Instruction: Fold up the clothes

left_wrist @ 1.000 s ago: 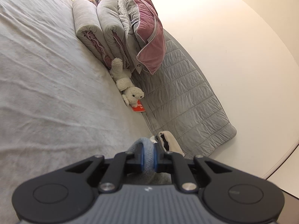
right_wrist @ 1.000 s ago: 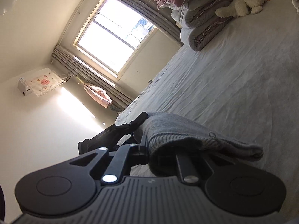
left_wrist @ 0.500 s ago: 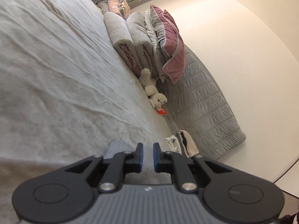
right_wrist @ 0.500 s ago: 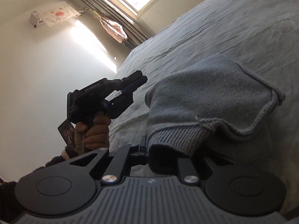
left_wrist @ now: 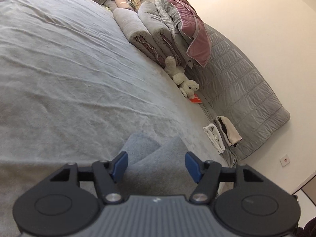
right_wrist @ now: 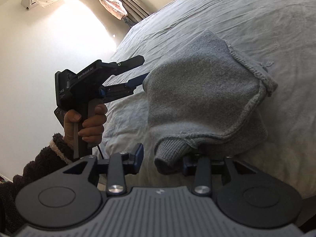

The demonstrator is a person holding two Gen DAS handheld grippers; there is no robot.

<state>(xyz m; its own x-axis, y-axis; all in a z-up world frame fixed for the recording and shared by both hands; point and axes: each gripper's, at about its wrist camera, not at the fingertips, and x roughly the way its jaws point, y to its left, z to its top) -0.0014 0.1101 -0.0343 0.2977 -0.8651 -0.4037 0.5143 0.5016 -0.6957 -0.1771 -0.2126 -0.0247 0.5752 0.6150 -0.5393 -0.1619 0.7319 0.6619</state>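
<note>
Grey knitted sweater (right_wrist: 205, 98), soft and nubbly, ribbed cuff (right_wrist: 169, 154) at near edge; folded into a thick bundle, lying on the bed (left_wrist: 69, 69) under a creased pale sheet. Left hand-held gripper (left_wrist: 156, 165): blue pads, jaws opening, spread wide over the knit, gripping nothing. Right hand-held gripper (right_wrist: 162, 157): jaws opening, cuff between them, pads off the wool. Both clamped on the fabric a second ago, garment then aloft; now released and settled. Plush bear (left_wrist: 183, 79) beside rolled quilts (left_wrist: 146, 29).
</note>
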